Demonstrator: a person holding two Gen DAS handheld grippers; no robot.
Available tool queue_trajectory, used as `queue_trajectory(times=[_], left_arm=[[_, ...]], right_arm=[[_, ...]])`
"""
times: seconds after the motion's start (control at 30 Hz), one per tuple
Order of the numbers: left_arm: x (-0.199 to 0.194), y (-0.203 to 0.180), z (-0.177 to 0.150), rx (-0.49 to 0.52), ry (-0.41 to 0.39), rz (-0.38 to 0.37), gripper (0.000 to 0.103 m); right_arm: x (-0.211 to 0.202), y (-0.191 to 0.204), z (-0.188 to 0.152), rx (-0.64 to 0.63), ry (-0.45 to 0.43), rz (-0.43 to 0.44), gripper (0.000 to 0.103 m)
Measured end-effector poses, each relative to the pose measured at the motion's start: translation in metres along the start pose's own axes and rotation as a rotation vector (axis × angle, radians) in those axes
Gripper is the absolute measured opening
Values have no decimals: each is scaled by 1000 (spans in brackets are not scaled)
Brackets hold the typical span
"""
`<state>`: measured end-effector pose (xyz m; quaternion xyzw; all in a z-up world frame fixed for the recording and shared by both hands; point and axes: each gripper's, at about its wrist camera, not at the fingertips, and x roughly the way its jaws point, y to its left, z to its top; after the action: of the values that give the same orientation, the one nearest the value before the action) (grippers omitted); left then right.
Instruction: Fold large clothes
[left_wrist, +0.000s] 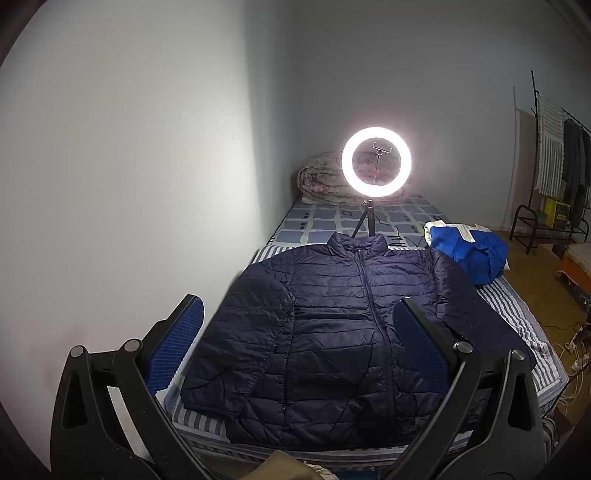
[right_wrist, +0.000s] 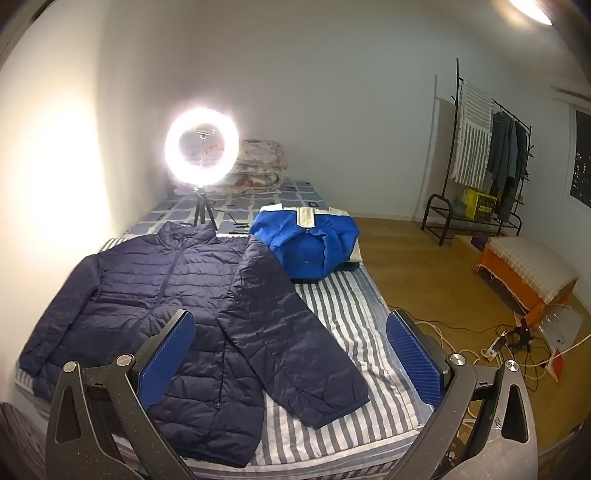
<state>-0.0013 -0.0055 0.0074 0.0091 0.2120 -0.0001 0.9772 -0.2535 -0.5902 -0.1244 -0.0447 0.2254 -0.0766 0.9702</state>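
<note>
Folding begins with the sleeves, and the navy puffer jacket is laid out for it: zipped, front up, collar toward the far end of the striped bed, the right-hand sleeve angled out over the stripes and the other sleeve lying close along the body by the wall. Both claws hover above the near hem with nothing in them, the left gripper spread wide over the jacket's lower body and the right gripper equally wide over the splayed sleeve. A good start would likely be pinching that cuff through both layers, since the slick quilted shell will probably slide, and carrying it across the chest while the left claw pins the shoulder. Beyond the collar a ring light on a tripod glares, with rolled quilts behind it and a blue garment heaped at the bed's edge. On the wooden floor are tangled cables, a clothes rack and an orange stool.
</note>
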Motion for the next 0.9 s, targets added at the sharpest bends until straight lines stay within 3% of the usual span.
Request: queue_trajectory(times=[0.9], left_arm=[[-10,-7,14,8,-10,-3,103]], right_arm=[[-1,-1,0,1,-1,0,103]])
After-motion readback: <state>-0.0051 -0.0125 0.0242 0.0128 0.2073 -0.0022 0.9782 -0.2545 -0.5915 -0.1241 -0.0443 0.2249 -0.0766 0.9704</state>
